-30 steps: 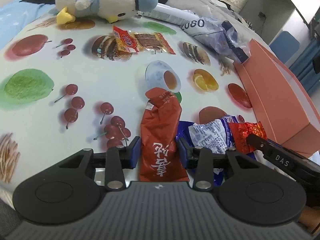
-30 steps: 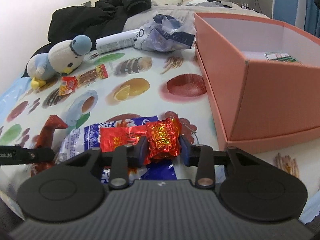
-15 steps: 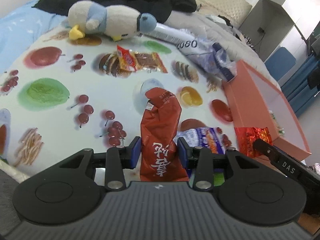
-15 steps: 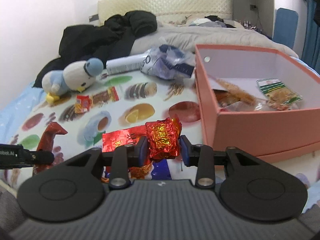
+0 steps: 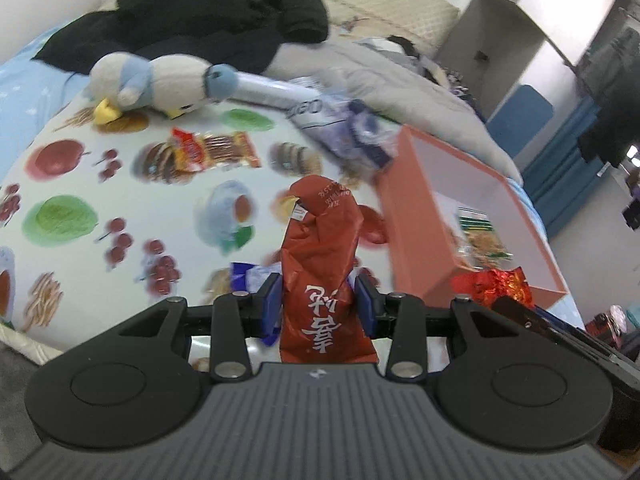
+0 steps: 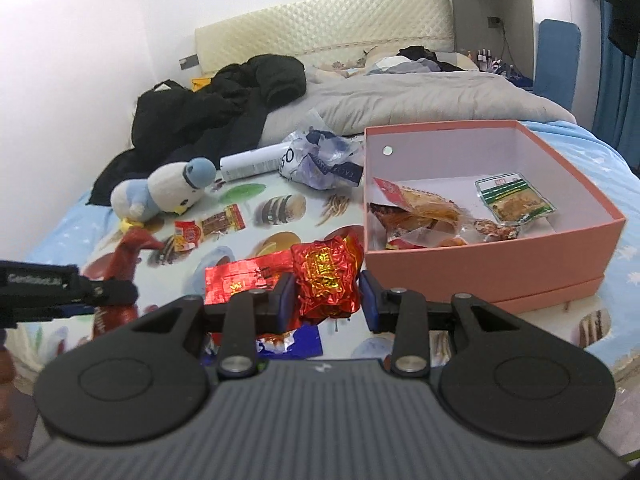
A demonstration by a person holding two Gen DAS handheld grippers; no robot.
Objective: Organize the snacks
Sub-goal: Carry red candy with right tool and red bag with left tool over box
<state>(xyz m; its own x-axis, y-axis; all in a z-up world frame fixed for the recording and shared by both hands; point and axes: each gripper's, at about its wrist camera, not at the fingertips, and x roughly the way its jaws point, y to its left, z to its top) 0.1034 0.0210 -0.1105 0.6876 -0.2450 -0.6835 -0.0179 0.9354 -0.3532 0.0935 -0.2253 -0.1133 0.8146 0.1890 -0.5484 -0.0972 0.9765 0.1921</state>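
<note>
I have both claws loaded. The left claw (image 5: 316, 304) is clamped on a dark red snack pouch (image 5: 320, 256) that stands up between its pads, and the right claw (image 6: 327, 295) is clenched around a crumpled red foil packet (image 6: 326, 278). Both snacks hang clear of the fruit-print sheet (image 5: 132, 196) on the bed. The pink box (image 6: 492, 264) sits ahead and to the right of each claw, open-topped, with a few packets already lying inside.

I judge the step in hand to be carrying these two over the box wall and dropping them in. To do it well I would bring each claw high enough that the dangling pouch clears the near rim, send the right claw in first since it is nearer, and let go only once the snack is over the bare floor of the box.

The right view gives me the whole box interior and the spot to aim for; the left view shows only one corner of it. The left view in turn shows the blue-wrapped snacks (image 5: 248, 276) lying under that claw, mostly hidden in the other. A striped snack pack (image 6: 210, 226) near the plush penguin (image 6: 168, 194) waits too.
</note>
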